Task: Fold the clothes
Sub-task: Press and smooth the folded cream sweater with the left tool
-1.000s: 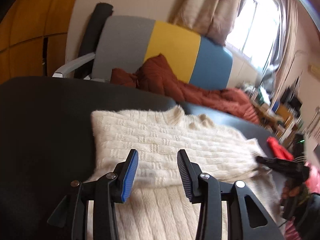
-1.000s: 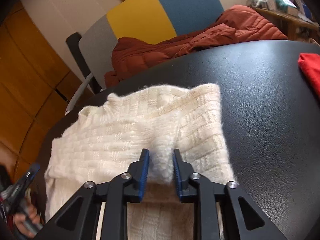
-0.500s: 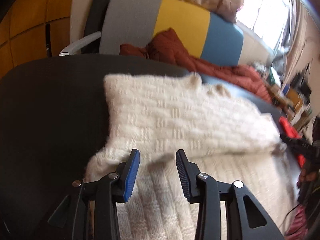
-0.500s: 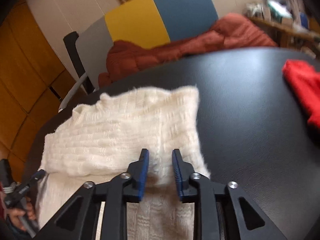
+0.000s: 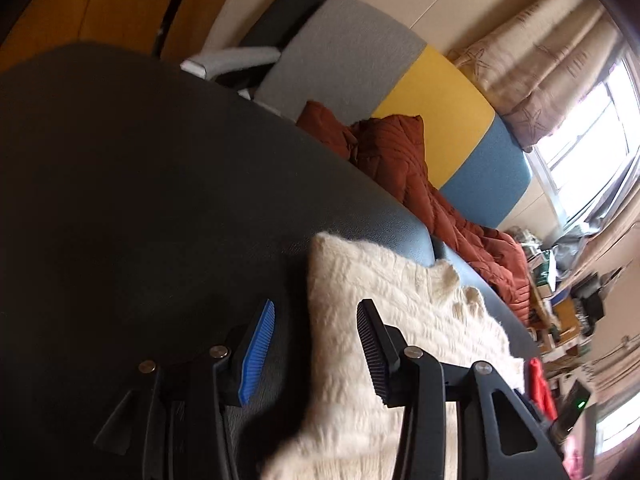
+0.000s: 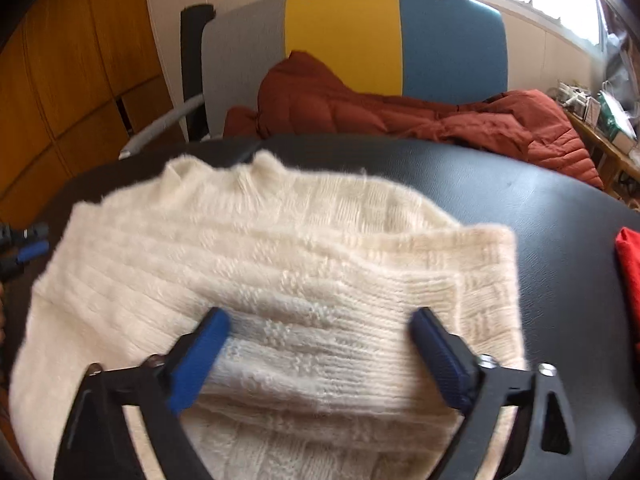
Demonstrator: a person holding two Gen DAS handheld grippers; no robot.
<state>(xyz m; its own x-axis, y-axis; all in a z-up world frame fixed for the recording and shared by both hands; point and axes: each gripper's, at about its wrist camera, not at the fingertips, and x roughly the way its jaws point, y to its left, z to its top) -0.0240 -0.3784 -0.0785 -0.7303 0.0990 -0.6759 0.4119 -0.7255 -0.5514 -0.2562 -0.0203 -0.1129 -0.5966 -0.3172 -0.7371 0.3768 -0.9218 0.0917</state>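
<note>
A cream knitted sweater (image 6: 280,264) lies folded on the black table (image 6: 540,216). My right gripper (image 6: 320,344) is wide open above the sweater's folded sleeve, holding nothing. In the left wrist view the sweater (image 5: 400,320) lies at the right, its left edge running between the fingers. My left gripper (image 5: 316,344) is open and empty, tilted, over that edge and the bare table (image 5: 140,200). The left gripper's tip shows at the far left of the right wrist view (image 6: 28,250).
A red cloth (image 6: 630,264) lies at the table's right edge; it also shows in the left wrist view (image 5: 540,384). A grey, yellow and blue chair (image 6: 360,48) with a rust-red quilted jacket (image 6: 380,112) stands behind the table. Cluttered shelves stand at the far right.
My right gripper has let go of the sweater fold and opened wide. My left gripper has swung left and tilted, now over the sweater's left edge.
</note>
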